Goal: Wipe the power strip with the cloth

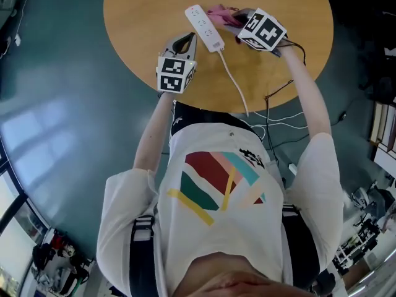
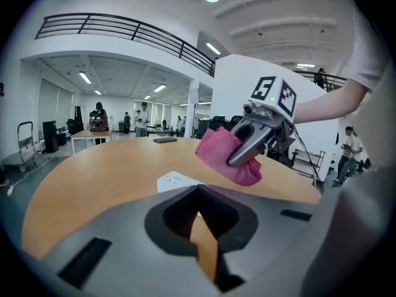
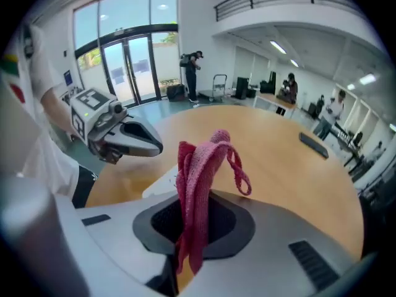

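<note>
A white power strip (image 1: 204, 28) lies on the round wooden table (image 1: 278, 73), toward its far side. My right gripper (image 1: 234, 18) is shut on a pink cloth (image 1: 218, 13), which it holds just above the strip's far right side. In the right gripper view the cloth (image 3: 197, 172) sticks up out of the shut jaws, with a loop hanging to the right. My left gripper (image 1: 187, 40) is shut on nothing, just left of the strip's near end. From the left gripper view the strip (image 2: 175, 180) peeks out right ahead, and the cloth (image 2: 224, 156) hangs in the right gripper (image 2: 246, 154).
The strip's white cable (image 1: 235, 82) runs toward me over the table's near edge and joins more cables on the teal floor (image 1: 62, 135). A flat dark object (image 3: 317, 144) lies far across the table. Shelves and gear stand at the right.
</note>
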A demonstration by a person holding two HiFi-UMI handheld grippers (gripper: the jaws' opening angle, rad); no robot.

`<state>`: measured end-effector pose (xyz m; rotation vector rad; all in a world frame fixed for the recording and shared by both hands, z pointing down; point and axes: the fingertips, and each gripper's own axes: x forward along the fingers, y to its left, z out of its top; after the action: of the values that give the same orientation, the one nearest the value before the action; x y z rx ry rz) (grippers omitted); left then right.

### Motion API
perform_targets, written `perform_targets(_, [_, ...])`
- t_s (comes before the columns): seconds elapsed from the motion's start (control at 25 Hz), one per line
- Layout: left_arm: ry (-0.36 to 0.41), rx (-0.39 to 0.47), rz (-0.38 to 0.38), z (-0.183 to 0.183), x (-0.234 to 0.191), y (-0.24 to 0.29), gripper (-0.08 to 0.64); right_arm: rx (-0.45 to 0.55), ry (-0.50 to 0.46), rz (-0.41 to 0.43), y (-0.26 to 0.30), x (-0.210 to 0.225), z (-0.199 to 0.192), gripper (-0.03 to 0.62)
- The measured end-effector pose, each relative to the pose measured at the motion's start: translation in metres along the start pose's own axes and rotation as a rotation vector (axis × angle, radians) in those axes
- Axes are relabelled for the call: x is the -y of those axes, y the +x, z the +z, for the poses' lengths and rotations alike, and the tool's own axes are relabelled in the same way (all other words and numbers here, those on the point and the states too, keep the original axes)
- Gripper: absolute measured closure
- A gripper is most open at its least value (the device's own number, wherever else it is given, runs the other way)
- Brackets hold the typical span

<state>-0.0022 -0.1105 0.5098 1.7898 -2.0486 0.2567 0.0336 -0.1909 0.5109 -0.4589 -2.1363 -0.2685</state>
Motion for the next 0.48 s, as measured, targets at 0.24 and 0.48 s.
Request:
perform_targets(0.24, [0.021, -0.033, -0.036, 0.011, -0.014, 0.031, 0.517, -0.126, 0.332, 0.122, 0.04, 0.05, 0.019, 0.554])
perform_targets(0.48, [-0.011, -0.083, -0.083, 0.007, -0.033, 0.055, 0.517, -0.197, 0.355, 0.351, 0.072, 0.055, 0.044, 0.554])
